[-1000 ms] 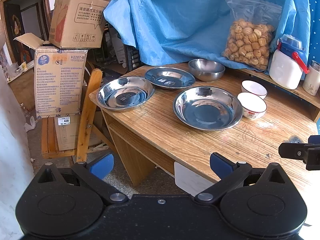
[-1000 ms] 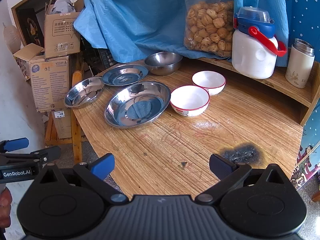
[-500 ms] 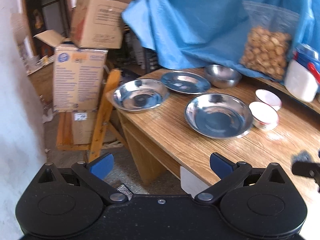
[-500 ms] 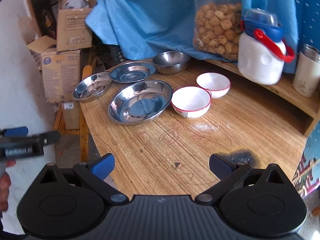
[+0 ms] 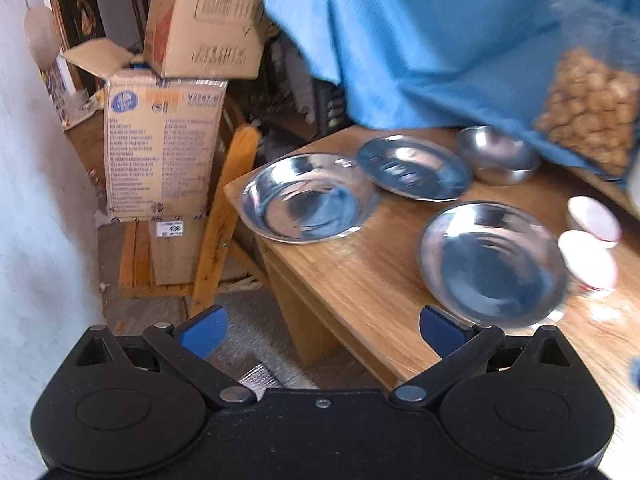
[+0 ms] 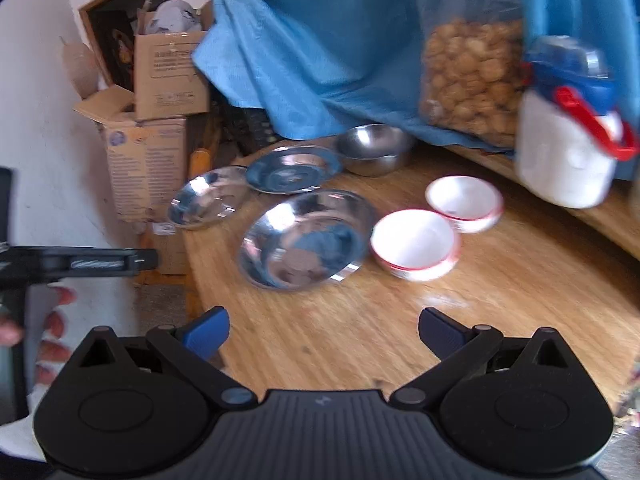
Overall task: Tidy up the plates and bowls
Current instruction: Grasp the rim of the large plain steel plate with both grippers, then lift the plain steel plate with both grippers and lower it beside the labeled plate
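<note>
Left hand-held gripper (image 5: 320,326), right hand-held gripper (image 6: 322,326): wide open, empty.

Your left wrist view: off table's (image 5: 360,280) left corner, above floor, facing right-forward across dishes, moderately near. Your right wrist view: over table's (image 6: 360,340) near edge, facing forward toward blue cloth (image 6: 320,60). Both share steel plates (image 5: 308,200) (image 6: 208,198), white bowls (image 5: 588,260) (image 6: 414,242), cardboard boxes (image 5: 160,148) (image 6: 148,160).
</note>
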The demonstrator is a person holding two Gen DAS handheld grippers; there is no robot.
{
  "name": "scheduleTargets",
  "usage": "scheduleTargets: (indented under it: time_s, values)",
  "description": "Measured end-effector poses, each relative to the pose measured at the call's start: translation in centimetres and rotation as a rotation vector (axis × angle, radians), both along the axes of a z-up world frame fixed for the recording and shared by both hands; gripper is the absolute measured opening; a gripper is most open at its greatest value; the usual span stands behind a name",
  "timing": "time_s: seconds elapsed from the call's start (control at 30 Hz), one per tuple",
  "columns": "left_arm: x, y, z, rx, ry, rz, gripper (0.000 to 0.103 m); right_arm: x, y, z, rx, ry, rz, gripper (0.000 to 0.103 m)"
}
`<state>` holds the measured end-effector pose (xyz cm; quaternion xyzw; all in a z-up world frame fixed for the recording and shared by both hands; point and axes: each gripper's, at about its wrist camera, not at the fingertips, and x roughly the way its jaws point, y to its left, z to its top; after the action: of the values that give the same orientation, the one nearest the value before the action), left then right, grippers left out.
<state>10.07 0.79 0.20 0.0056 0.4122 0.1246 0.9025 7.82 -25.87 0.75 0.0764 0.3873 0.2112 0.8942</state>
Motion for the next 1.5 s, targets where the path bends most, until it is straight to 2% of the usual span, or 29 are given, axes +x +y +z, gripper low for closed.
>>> scheduleTargets:
  time_s: [0.1, 0.2, 0.4, 0.57, 0.7, 0.77, 0.83, 0.97, 1.07, 1.13, 1.2, 1.27, 1.4, 1.5]
  values:
    - [2.9, 3.4, -0.4, 0.017, 0.015, -0.025, 0.102, 2.3, 3.4, 0.4, 0.018, -0.036, 0.033, 0.103]
    - [7.1, 7.7, -0.8, 0.032, 0.048, -0.044, 0.102, 5.6, 7.6, 0.6, 0.015, -0.033, 0.060, 0.103]
    - [15.1, 14.1, -1.9, 0.022, 0.114, -0.130, 0.102, 12.9, 15.5, -0.1, 0.004, 0.068, 0.120, 0.103]
    - [19.5, 17.4, -3.9, -0.029, 0.178, -0.196, 0.102, 16.9, 20.0, -2.1, -0.038, 0.145, 0.118, 0.103]
    - [21.0, 18.7, -5.2, -0.111, 0.180, -0.248, 0.100, 19.4, 21.9, -3.9, -0.069, 0.227, 0.040, 0.103]
    - [21.3, 18.9, -5.6, -0.146, 0.185, -0.266, 0.095, 20.1, 22.1, -4.6, -0.062, 0.258, 0.006, 0.101]
    - [21.6, 19.0, -5.9, -0.170, 0.194, -0.291, 0.092, 20.6, 22.3, -4.9, -0.061, 0.271, -0.017, 0.090]
    - [21.8, 19.0, -6.3, -0.213, 0.193, -0.344, 0.082, 21.2, 22.7, -5.6, -0.064, 0.297, -0.047, 0.081]
    - [21.6, 18.9, -6.4, -0.235, 0.184, -0.374, 0.075, 21.6, 22.8, -6.2, -0.049, 0.315, -0.063, 0.069]
    - [21.6, 18.9, -6.6, -0.250, 0.189, -0.381, 0.066, 21.7, 22.7, -6.4, -0.039, 0.325, -0.083, 0.056]
    - [21.7, 18.8, -6.8, -0.275, 0.195, -0.381, 0.049, 21.7, 22.4, -6.5, -0.013, 0.327, -0.108, 0.054]
    - [21.5, 19.0, -6.7, -0.300, 0.181, -0.379, 0.044, 21.9, 22.1, -6.7, 0.008, 0.335, -0.133, 0.047]
    - [21.3, 19.3, -6.7, -0.334, 0.170, -0.354, 0.034, 22.3, 21.9, -7.1, 0.044, 0.354, -0.160, 0.026]
    - [21.2, 19.7, -6.7, -0.332, 0.168, -0.325, 0.015, 22.5, 21.9, -7.3, 0.069, 0.363, -0.168, 0.016]
